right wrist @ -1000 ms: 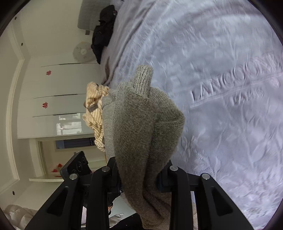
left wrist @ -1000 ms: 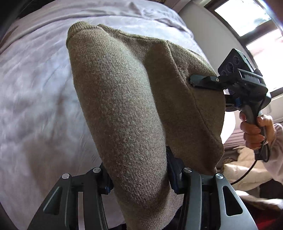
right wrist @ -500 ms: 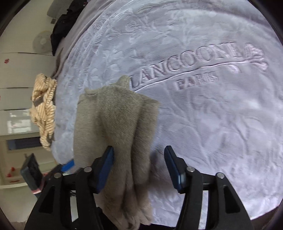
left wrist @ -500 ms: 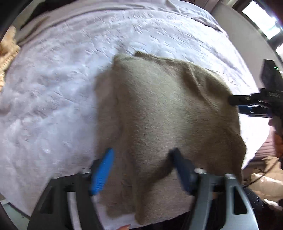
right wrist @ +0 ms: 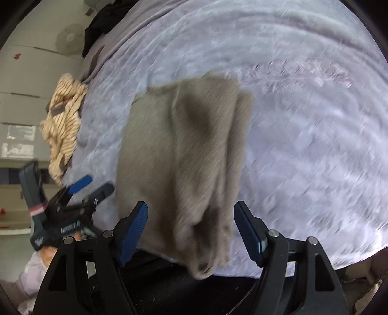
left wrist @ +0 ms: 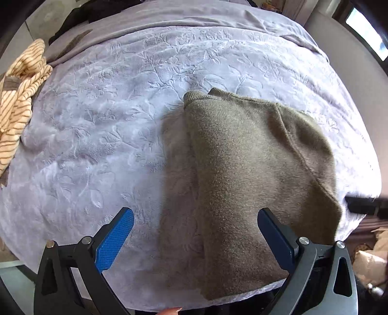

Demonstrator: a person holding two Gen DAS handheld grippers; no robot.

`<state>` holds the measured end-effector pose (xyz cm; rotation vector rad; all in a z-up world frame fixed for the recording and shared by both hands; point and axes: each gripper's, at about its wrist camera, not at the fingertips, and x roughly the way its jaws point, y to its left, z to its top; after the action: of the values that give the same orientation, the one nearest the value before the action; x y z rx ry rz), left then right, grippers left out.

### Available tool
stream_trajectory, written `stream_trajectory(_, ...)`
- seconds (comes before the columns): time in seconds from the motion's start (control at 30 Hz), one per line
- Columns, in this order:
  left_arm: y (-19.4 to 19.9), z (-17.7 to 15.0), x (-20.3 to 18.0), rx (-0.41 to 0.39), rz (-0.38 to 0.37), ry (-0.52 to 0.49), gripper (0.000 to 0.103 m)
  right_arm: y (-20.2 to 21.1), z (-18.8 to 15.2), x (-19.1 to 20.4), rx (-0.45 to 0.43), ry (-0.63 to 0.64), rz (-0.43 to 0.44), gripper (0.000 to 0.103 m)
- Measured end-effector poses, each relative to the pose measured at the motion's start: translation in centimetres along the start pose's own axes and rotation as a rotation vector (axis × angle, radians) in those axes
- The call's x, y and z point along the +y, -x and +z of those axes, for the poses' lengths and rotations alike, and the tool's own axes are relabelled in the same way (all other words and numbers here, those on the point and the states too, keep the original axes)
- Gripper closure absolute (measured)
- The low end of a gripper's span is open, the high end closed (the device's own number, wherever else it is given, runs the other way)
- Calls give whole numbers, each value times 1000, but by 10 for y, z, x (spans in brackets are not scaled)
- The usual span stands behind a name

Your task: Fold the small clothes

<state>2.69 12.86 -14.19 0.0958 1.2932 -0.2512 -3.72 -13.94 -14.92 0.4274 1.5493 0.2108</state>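
An olive-brown knit sweater [left wrist: 245, 169] lies folded on the lavender bedspread [left wrist: 109, 126], its near end over the bed's front edge. My left gripper [left wrist: 195, 218] hovers above that near end, jaws opening wide, blue pads clear of the cloth. In the blurred right wrist view the same sweater [right wrist: 184, 150] lies flat, and my right gripper [right wrist: 190, 213] is above its near end with jaws still opening and nothing pressed between the pads. The left gripper [right wrist: 97, 185] shows there at the left, held by a hand.
A cream and brown striped garment [left wrist: 19, 97] is bunched at the bed's left edge, also visible as the striped garment [right wrist: 63, 126]. Dark clothing [right wrist: 101, 21] lies at the far end of the bed. White cupboards stand at left in the right wrist view.
Both grippers let go of the sweater. It went from hanging between the jaws to lying flat on the bedspread, and both pairs of jaws spread apart. The right gripper moved sideways.
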Motion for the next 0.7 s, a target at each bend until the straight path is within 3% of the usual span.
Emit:
stream_trajectory(0.03, 2, -1, 1, 1, -8, 2, 1, -7, -6, 4, 24, 7, 18, 28)
stream_trajectory(0.07, 3, -1, 2, 0, -12, 1, 1, -12, -10, 6, 43, 18, 28, 38)
stream_trajectory(0.1, 4, 0, 2, -2, -17, -2, 1, -17, -13, 8, 59, 30, 26, 63)
stream_trajectory(0.17, 7, -1, 3, -6, -29, -9, 1, -24, -16, 12, 63, 51, -16, 94)
stream_trajectory(0.37, 9, -3, -2, 8, -40, -40, 1, -30, -23, -8, 42, 98, -185, 95)
stream_trajectory(0.47, 6, -4, -7, 27, -20, -56, 1, -37, -29, -28, 55, 53, -177, 95)
stream_trajectory(0.7, 6, -4, -10, 62, -9, -54, 1, -21, -39, -27, 40, 45, -186, 95)
